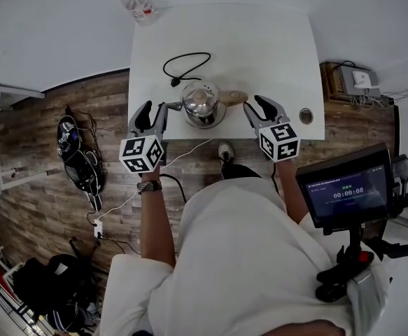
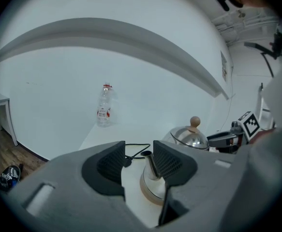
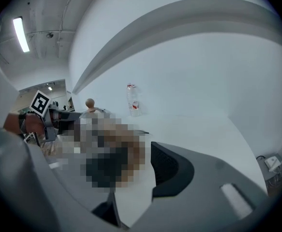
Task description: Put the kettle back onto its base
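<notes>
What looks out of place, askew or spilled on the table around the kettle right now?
Nothing stands out. The kettle sits upright on its base, lid on, no spill on the table. Its cord loops loosely behind, and the bottle stands upright at the far edge.

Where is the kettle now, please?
In the head view, the kettle stands near the front edge of the table, between the left gripper and the right gripper, with the cord behind it.

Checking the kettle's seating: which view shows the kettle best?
Head view: the whole kettle from above. Left gripper view shows its spout and lid; right gripper view only its knob, the rest blurred.
</notes>
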